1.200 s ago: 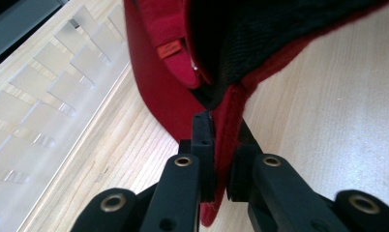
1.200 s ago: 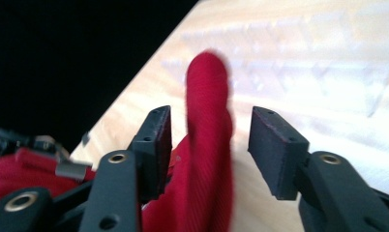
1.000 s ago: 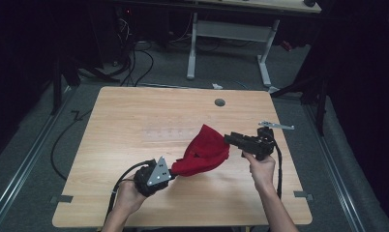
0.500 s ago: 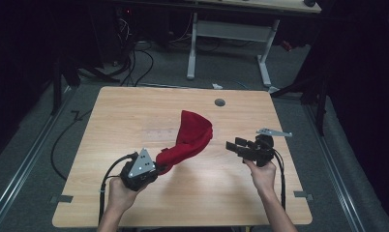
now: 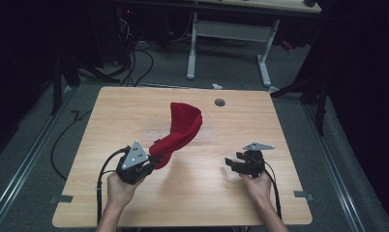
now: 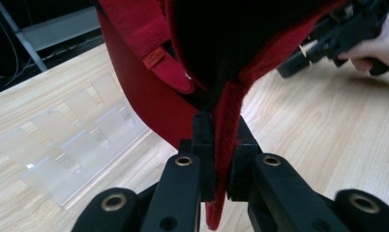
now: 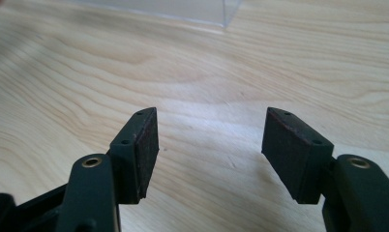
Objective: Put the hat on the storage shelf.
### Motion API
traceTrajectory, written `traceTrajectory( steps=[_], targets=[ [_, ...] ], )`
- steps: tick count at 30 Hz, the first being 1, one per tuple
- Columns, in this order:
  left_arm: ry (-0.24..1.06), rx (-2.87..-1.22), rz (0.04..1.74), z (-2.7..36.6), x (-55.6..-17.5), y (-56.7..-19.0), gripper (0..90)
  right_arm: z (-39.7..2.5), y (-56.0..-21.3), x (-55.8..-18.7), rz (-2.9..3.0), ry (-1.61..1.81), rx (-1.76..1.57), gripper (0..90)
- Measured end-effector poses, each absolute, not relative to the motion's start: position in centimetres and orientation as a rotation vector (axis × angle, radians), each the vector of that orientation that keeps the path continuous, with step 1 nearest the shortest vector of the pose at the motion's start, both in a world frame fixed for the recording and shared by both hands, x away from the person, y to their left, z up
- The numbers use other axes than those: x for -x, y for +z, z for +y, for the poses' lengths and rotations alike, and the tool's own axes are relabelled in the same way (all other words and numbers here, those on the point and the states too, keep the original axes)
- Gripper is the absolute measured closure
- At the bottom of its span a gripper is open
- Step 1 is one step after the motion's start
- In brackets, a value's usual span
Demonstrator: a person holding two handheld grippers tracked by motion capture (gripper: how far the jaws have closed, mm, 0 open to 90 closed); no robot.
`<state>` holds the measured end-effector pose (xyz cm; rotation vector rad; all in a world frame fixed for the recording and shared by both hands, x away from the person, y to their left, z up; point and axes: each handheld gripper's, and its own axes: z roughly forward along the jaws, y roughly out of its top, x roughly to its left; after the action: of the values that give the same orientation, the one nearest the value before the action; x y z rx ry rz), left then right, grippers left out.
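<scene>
Red cloth point(image 5: 180, 130) hangs lifted above the middle of the wooden table point(image 5: 134, 104), its upper part arched and open, its lower end drawn down toward the near left. On the tabletop under it lies a clear plastic tray point(image 6: 71, 140) with several compartments. The left gripper point(image 5: 151, 162) has its jaws clamped on a folded edge of the cloth; in the left gripper view the red fabric runs straight between the two black jaws, and a small tag point(image 6: 154, 59) shows on a band. The right gripper point(image 5: 233, 164), well apart at the near right, stands with jaws spread wide over bare wood, holding nothing.
</scene>
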<state>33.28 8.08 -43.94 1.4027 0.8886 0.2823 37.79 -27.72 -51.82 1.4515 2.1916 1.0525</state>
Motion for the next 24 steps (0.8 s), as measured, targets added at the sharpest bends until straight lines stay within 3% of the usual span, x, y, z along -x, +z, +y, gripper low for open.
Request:
traceTrajectory(
  steps=[24],
  targets=[
    [0.265, -1.209, 1.001, 10.5, -37.6, -40.7, 85.0, -26.6, -53.1, -37.5, 2.163, 0.912, -1.345, 36.3]
  ],
)
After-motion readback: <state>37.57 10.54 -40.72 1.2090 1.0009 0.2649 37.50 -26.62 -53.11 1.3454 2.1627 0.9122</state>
